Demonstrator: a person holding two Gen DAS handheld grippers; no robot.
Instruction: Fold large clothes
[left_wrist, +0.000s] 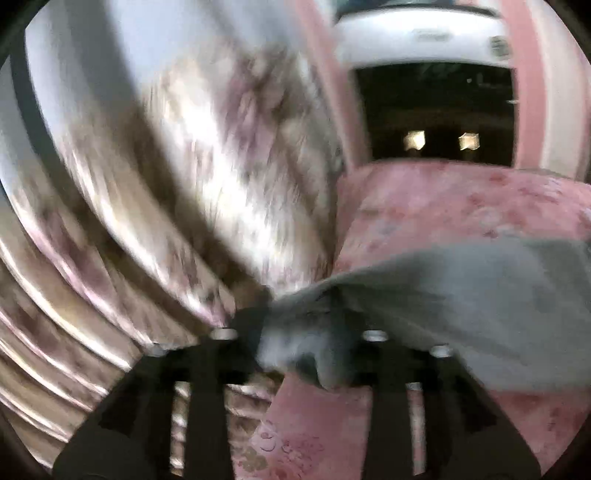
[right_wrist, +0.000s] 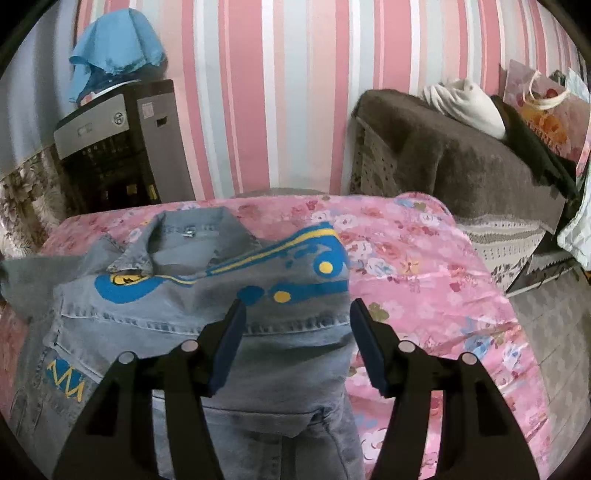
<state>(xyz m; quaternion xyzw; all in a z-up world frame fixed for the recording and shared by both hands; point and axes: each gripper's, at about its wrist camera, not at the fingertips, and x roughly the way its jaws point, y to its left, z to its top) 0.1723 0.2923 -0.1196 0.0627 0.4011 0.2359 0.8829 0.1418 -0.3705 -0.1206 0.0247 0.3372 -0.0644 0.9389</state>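
Denim jacket (right_wrist: 177, 317) — grey-blue, with blue and yellow printed shapes across the chest and a blue-and-yellow zigzag patch low on one side — is seen spread on the bed (right_wrist: 424, 266), which is covered by a pink floral sheet. Its collar (right_wrist: 177, 240) is turned toward the far edge of the bed, and one sleeve or side panel is seen folded across the chest.

The right claw (right_wrist: 297, 347) is held above the jacket's middle with its two blue-padded fingers (right_wrist: 229, 350) set wide apart; nothing is gripped between them.

In the left wrist view, heavily blurred, the left claw (left_wrist: 299, 332) is seen closed on a bunched edge of the jacket (left_wrist: 461, 295), and grey fabric is drawn out from it toward the right over the pink sheet (left_wrist: 461, 206). A floral curtain (left_wrist: 166, 184) fills the left of that view.

Behind the bed, a pink, white and grey striped wall (right_wrist: 295, 92) is visible. A dark cabinet (right_wrist: 122, 147) stands at the left against it, with a blue cloth (right_wrist: 114, 48) draped on top. At the right, a brown blanket-covered piece of furniture (right_wrist: 461, 147) carries a white bundled cloth (right_wrist: 465, 103) and a patterned gift bag (right_wrist: 543, 107).
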